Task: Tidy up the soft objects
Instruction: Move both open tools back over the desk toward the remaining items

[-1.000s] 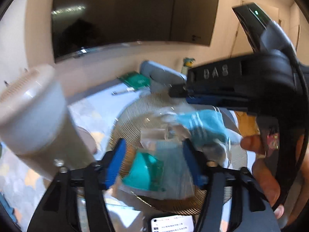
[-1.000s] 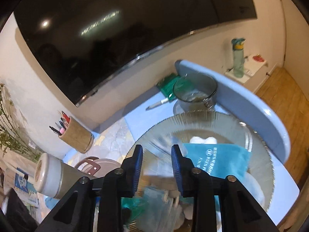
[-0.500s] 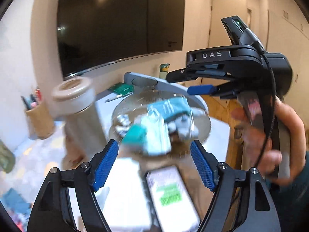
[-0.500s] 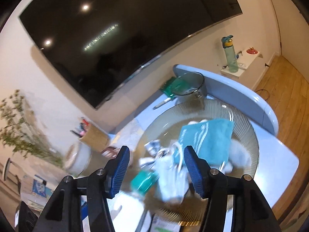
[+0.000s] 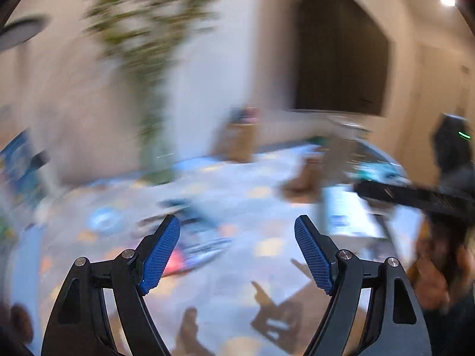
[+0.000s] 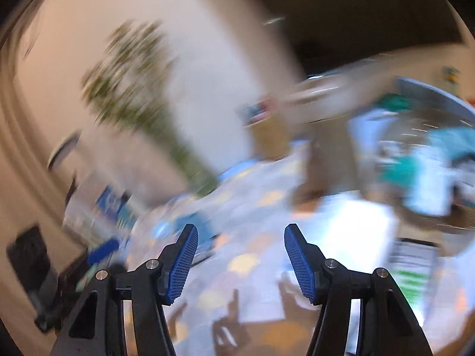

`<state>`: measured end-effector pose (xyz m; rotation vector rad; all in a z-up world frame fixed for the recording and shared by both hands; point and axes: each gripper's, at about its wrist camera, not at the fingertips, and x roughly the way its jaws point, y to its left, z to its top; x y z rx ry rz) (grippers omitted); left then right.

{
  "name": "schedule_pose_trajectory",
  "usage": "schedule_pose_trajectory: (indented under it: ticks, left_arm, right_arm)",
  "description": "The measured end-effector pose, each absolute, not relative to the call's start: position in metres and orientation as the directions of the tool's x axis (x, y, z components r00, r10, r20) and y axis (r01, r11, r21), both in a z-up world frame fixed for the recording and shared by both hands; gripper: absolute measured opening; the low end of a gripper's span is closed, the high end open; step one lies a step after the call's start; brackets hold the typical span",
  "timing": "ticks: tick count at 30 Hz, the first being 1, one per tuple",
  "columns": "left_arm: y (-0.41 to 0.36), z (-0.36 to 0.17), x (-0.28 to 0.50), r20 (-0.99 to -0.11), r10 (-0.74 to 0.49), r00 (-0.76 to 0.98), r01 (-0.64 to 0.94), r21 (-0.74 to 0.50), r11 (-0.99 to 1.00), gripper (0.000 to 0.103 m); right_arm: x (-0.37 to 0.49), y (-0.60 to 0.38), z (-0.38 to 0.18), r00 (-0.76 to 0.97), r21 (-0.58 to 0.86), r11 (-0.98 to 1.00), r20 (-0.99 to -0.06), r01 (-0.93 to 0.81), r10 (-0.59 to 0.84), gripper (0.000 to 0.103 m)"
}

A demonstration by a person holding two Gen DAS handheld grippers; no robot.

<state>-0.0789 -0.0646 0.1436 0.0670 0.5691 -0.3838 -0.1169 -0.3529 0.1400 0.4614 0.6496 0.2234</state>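
Both views swung left off glass plate (image 6: 445, 136) | left claw (image 5: 237, 255) agape, empty | right claw (image 6: 240, 262) agape, empty

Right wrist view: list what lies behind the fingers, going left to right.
Blurred green plant → brown pen holder → white sheet → glass plate holding teal cloth. Both the right gripper and the left gripper are open, holding nothing.

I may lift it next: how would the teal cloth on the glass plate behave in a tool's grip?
The teal cloth looks rumpled, so probably floppy and light, draping when lifted. It lies among other items on the glass plate, so it may drag them. Blur limits certainty.
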Motion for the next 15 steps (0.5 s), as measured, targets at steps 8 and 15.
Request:
schedule_pose_trajectory:
  ticks: [8, 15]
  left_arm:
    - [0.038, 0.062, -0.04, -0.651, -0.024, 0.759, 0.016, -0.018, 1.0, 0.078]
    - [0.065, 0.016, -0.019, -0.72, 0.001, 0.694, -0.078, -0.074, 0.994, 0.078]
  right_arm:
    - [-0.071, -0.19, 0.076, 0.715, 0.189, 0.959, -0.638, -0.212, 0.284, 0.062]
    - [-0.054, -0.181, 0.03, 0.678, 0.122, 0.972, -0.699, -0.201, 0.228, 0.062]
